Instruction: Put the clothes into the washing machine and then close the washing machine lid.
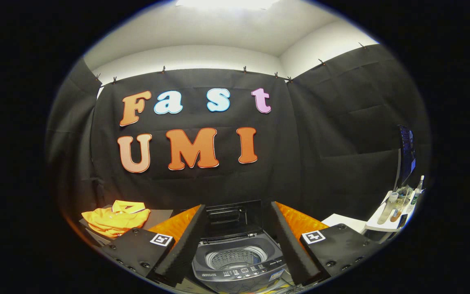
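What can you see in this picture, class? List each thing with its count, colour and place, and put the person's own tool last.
washer: one, grey, lid up, drum empty, between the fingers and just ahead of them.
shirt: one, orange, crumpled on a dark surface left of the washer, beyond the left finger.
shelf: one, white, right of the washer, beyond the right finger.
bottles: a few, clear or pale, standing on the shelf; exact count unclear.
monitor: one, dark, above the shelf.
gripper: one, fingers open, wide apart, either side of the washer, holding nothing.
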Motion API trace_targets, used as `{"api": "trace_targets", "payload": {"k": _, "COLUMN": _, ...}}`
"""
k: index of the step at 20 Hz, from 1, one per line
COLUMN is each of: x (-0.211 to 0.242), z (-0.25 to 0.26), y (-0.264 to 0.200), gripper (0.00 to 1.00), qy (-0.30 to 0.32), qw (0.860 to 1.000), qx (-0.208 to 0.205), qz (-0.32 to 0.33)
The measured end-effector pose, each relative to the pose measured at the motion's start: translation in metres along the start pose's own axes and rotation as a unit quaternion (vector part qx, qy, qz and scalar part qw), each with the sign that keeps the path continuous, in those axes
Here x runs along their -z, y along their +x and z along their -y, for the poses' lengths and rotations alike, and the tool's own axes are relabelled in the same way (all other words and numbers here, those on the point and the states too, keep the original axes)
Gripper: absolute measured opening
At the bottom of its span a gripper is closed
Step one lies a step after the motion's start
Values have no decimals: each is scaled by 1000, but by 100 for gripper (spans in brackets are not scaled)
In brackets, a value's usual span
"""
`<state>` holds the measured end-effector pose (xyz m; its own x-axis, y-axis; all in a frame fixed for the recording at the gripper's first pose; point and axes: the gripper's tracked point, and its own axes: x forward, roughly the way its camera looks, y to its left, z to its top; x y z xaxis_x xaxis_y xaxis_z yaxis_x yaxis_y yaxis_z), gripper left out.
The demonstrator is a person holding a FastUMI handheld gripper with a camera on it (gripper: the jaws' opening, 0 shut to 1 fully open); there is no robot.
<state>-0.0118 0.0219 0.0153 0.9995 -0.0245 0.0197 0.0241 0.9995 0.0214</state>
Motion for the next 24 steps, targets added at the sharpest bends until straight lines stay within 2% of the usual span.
{"api": "trace_targets", "payload": {"k": 2, "x": 3, "z": -6, "y": 0, "gripper": 98, "qy": 9, "qw": 1000, "qx": -5, "qz": -4}}
{"api": "trace_targets", "payload": {"k": 6, "x": 9, "z": -44, "y": -3, "gripper": 98, "qy": 64, "qw": 996, "qx": -60, "qz": -20}}
{"api": "trace_targets", "payload": {"k": 8, "x": 14, "z": -51, "y": -2, "gripper": 98, "qy": 79, "qw": 993, "qx": -75, "qz": -36}}
{"api": "trace_targets", "payload": {"k": 13, "x": 13, "z": -49, "y": 1, "gripper": 98, "qy": 49, "qw": 997, "qx": -55, "qz": -36}}
{"api": "trace_targets", "payload": {"k": 18, "x": 8, "z": -63, "y": 8, "gripper": 98, "qy": 47, "qw": 997, "qx": -49, "qz": -34}}
{"api": "trace_targets", "payload": {"k": 20, "x": 9, "z": -78, "y": 9, "gripper": 98, "qy": 46, "qw": 996, "qx": -59, "qz": -40}}
{"api": "trace_targets", "payload": {"k": 24, "x": 5, "z": -132, "y": 16, "gripper": 98, "qy": 30, "qw": 993, "qx": -107, "qz": -50}}
